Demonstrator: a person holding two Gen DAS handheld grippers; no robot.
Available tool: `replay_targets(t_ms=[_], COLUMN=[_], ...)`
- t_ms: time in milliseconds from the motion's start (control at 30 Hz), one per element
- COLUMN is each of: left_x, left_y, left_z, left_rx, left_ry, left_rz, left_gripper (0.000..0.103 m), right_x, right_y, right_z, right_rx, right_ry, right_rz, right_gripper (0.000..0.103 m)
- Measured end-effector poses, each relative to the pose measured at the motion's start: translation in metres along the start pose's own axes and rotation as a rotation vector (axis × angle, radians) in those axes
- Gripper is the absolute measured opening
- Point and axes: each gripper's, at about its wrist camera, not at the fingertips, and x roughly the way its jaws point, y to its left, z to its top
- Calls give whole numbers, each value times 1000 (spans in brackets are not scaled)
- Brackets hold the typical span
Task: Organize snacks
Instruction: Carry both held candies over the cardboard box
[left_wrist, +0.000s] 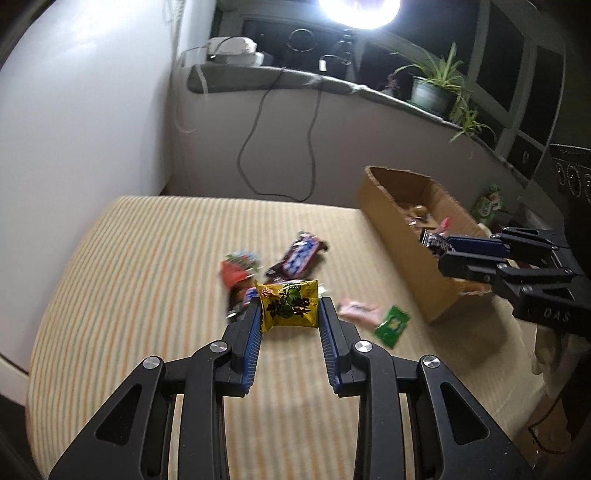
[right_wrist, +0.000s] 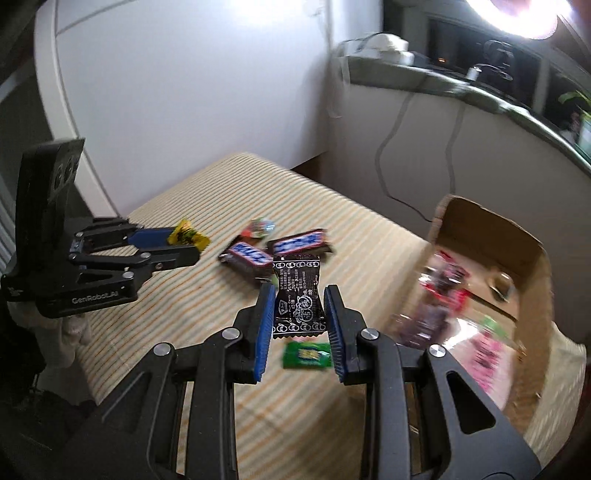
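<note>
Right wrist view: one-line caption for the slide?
Right gripper holds a black candy wrapper beside the open cardboard box of snacks.

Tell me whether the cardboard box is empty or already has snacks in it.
Not empty. The cardboard box stands open-topped, and several wrapped snacks lie on its floor; motion blur hides how many and which kinds.

left gripper (left_wrist: 290, 314) clamped, right gripper (right_wrist: 299, 306) clamped

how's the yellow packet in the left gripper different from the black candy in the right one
The yellow packet is bright yellow with a green cartoon and dark characters; the black candy is black with white print. The yellow packet looks squarish and puffy, the black candy narrower with flared crimped ends. Both are clamped off the striped surface, in the left gripper and right gripper.
</note>
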Motion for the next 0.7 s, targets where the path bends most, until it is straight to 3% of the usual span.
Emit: replay_targets(t_ms=[367,700], left_x=[13,29], left_y=[-55,-112], left_z=[15,21], left_rx=[59,168], left_ry=[-8,14], left_rz=[-81,-155], left_gripper=[28,28], right_x=[-36,-54], right_y=[-75,-119], right_z=[-20,-46], right_rx=[115,190], right_ry=[-29,-15], right_rz=[-122,-209], right_gripper=[28,28])
